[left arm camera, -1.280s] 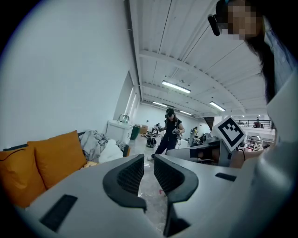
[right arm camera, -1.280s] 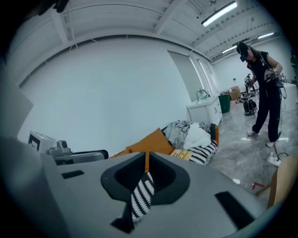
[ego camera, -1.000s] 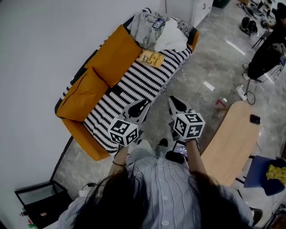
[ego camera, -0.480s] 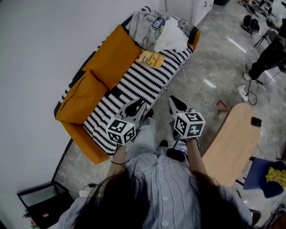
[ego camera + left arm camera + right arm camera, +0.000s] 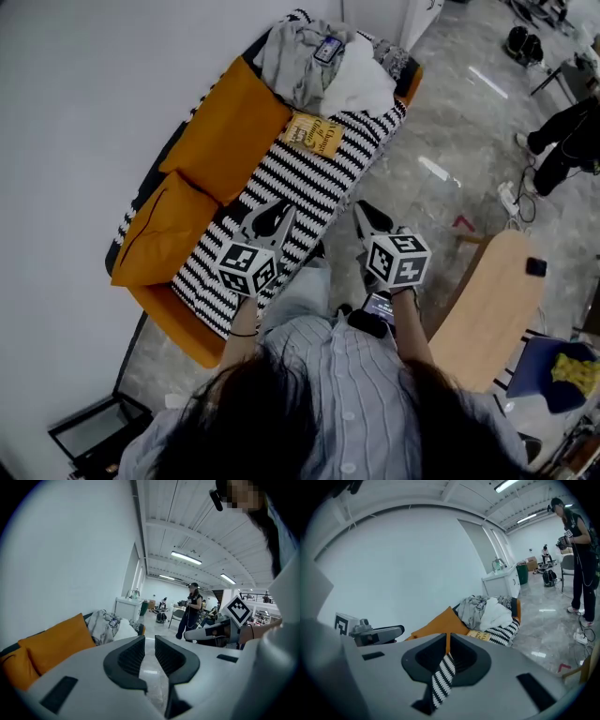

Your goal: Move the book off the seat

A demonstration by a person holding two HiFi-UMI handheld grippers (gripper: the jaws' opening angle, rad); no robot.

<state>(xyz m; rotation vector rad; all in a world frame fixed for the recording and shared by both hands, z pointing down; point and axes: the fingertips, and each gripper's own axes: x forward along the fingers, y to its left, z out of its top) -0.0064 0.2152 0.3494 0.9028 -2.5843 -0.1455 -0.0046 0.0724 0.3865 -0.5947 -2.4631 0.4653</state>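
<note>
Grey clothes pile [image 5: 292,58] & white pillow [image 5: 364,86] lie just beside book [image 5: 314,134].

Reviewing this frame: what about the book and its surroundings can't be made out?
- Yellow paperback book: cover print too small, head view; hidden behind the grey body of the left claw, left gripper view.
- What lies under the grey and white clothes pile: covered, head view.
- Small dark object on the light wooden table: too small to identify, head view.
</note>
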